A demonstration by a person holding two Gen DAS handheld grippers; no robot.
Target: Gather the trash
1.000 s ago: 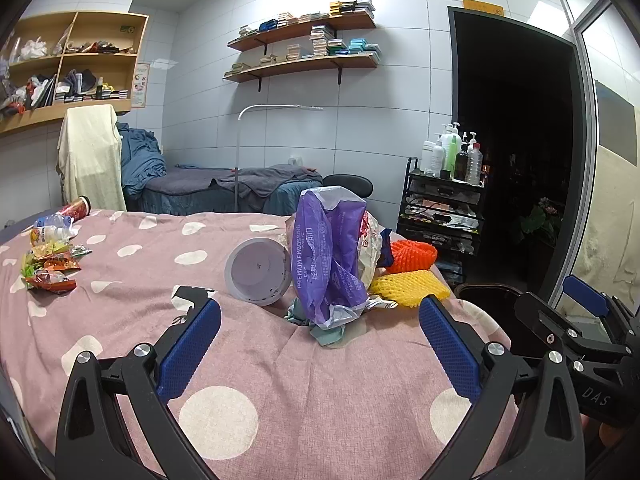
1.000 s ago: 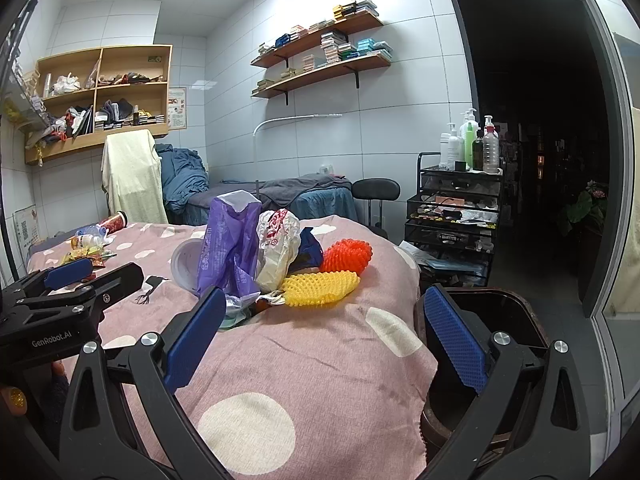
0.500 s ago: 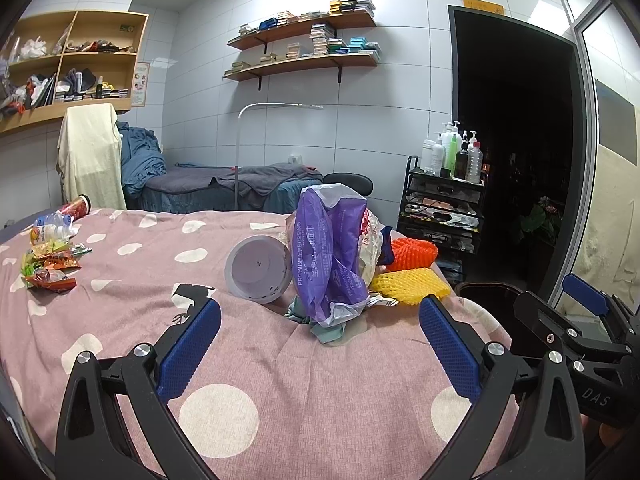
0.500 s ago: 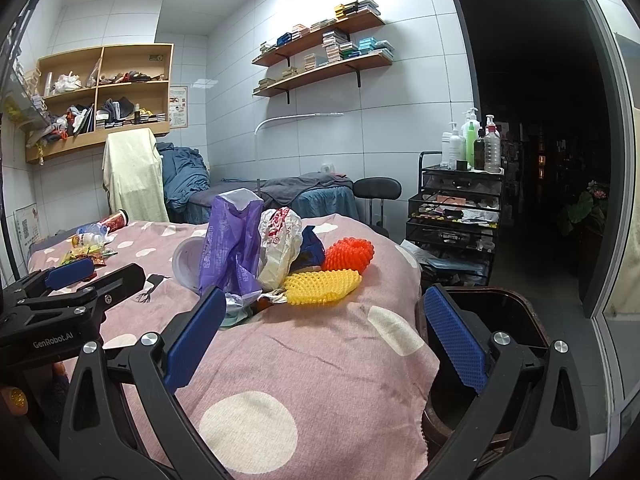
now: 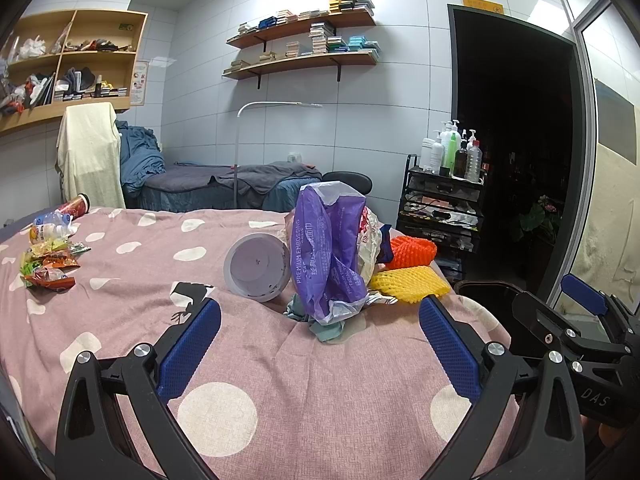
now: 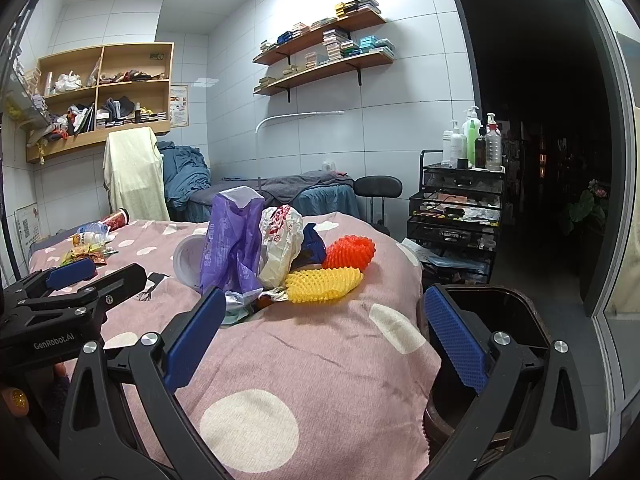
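Approach stage: my left gripper (image 5: 320, 344) and right gripper (image 6: 328, 332) gaped, empty; next, grasping the purple plastic bag (image 5: 326, 256).

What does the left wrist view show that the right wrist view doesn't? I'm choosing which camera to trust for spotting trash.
Only the left view shows the white cup's open mouth full on. Only the right view shows well into the dark bin at the bed's edge, and the white bag clearly. Both share the purple bag, yellow net, orange net, snack wrappers and both open, empty claws: left claw, right claw.
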